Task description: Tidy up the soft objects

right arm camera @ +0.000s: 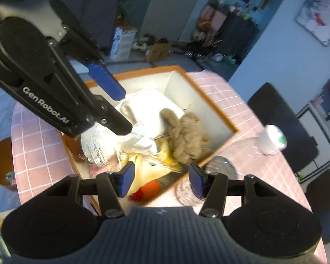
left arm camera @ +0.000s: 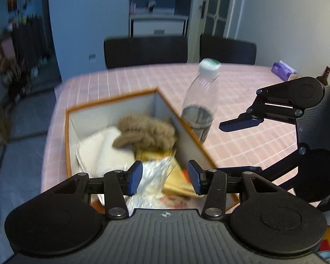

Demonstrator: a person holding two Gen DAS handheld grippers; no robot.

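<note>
An open box with an orange rim (left arm camera: 112, 102) (right arm camera: 211, 96) stands on the pink checked table. Inside lie a brown fluffy plush (left arm camera: 147, 132) (right arm camera: 187, 136), white folded cloth (left arm camera: 103, 149) (right arm camera: 149, 101), a crinkled clear plastic bag (left arm camera: 151, 176) (right arm camera: 103, 140), yellow fabric (right arm camera: 162, 160) and an orange-red soft item (right arm camera: 149, 189). My left gripper (left arm camera: 164, 177) is open and empty above the box's near end. My right gripper (right arm camera: 161, 179) is open and empty over the box's corner; it also shows in the left wrist view (left arm camera: 242, 147).
A clear plastic bottle with a white cap (left arm camera: 200, 103) (right arm camera: 231, 154) stands just outside the box's right wall. A purple tissue pack (left arm camera: 282, 69) lies at the far right of the table. Black chairs (left arm camera: 145, 51) stand behind the table. A brown stool (right arm camera: 2, 162) is beside it.
</note>
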